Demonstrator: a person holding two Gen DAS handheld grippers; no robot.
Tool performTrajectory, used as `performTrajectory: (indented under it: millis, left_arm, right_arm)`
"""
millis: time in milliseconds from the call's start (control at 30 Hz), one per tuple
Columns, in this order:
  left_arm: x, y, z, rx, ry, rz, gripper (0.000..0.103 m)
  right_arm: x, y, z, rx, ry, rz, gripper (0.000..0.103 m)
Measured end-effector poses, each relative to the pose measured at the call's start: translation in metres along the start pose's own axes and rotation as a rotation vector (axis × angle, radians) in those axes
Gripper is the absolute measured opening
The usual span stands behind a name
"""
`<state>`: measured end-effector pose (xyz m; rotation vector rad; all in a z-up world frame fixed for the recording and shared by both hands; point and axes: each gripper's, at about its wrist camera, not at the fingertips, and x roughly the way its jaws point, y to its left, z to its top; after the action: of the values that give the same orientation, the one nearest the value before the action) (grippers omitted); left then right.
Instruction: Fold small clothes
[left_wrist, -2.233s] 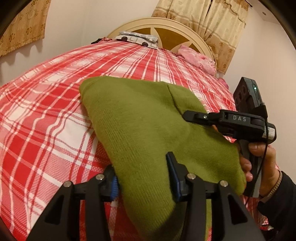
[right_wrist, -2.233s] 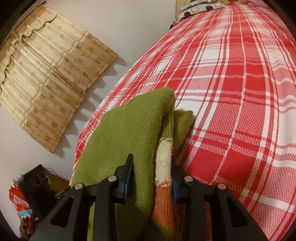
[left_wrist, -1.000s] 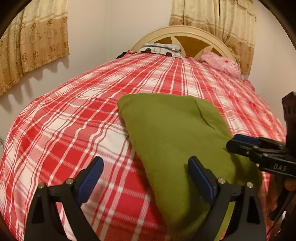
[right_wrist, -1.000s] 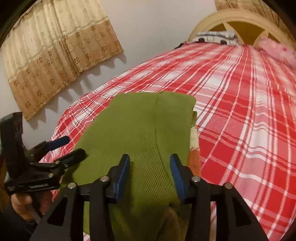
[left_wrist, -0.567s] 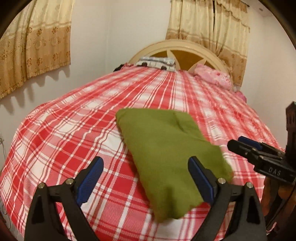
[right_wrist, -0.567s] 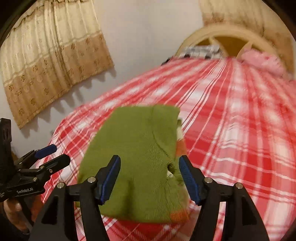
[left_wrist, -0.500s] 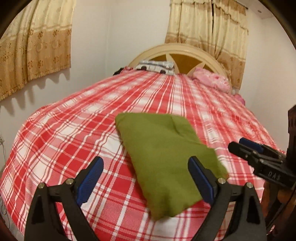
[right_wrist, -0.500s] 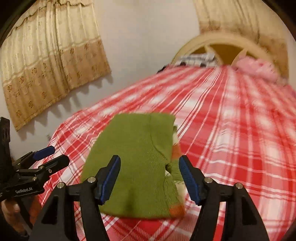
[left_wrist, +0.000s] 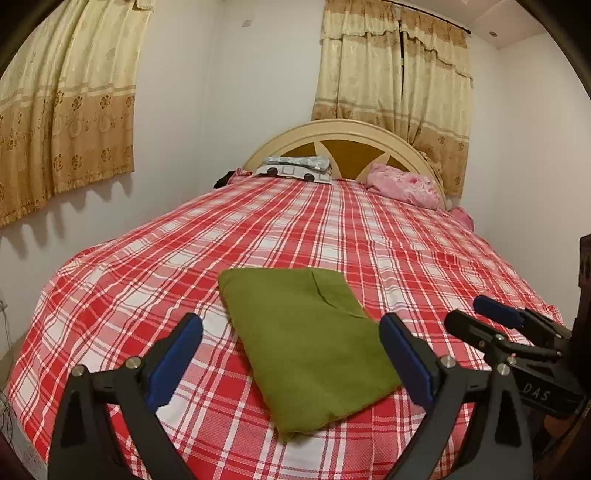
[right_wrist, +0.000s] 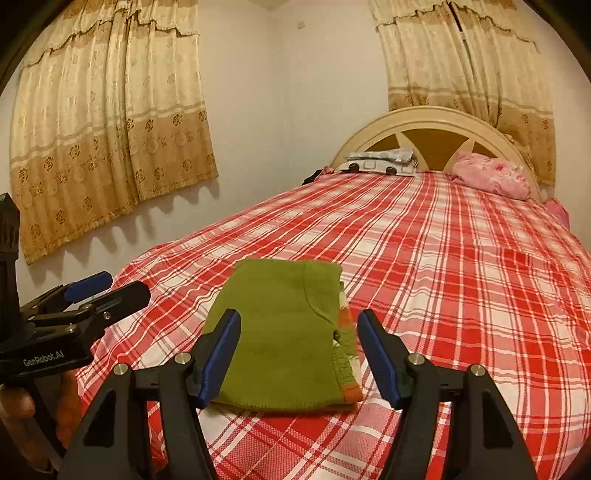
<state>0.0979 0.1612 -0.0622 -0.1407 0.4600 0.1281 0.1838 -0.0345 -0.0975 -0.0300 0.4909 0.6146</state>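
Observation:
A small green knit garment (left_wrist: 310, 339) lies folded into a flat rectangle near the foot of the bed; in the right wrist view (right_wrist: 284, 332) an orange and white striped edge shows along its right side. My left gripper (left_wrist: 291, 358) is open and empty, held back from the garment's near edge. My right gripper (right_wrist: 299, 350) is open and empty, also drawn back over the near edge. The right gripper shows in the left wrist view (left_wrist: 495, 325), and the left gripper in the right wrist view (right_wrist: 107, 288).
The bed has a red and white plaid sheet (left_wrist: 332, 229) and a cream arched headboard (left_wrist: 343, 144). A grey patterned pillow (left_wrist: 295, 168) and pink bedding (left_wrist: 402, 184) lie at the head. Curtains (right_wrist: 110, 129) hang on the left wall.
Both grippers let go of the green garment, opened wide, and pulled back and up from it. The garment now lies flat and folded on the bed.

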Motion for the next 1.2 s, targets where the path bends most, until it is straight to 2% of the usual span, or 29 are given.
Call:
performTrajectory:
  millis: [433,1200]
  left_arm:
    - [-0.011,-0.002,0.003,-0.013,-0.024,-0.017,0.099]
    - [-0.015,-0.008,0.004,0.002,-0.029,-0.015,0.103]
  right_arm:
    - [-0.022,0.014,0.002,-0.014,-0.031,-0.008,0.067]
    - [-0.029,0.013,0.003,0.006,-0.039,-0.009,0.067]
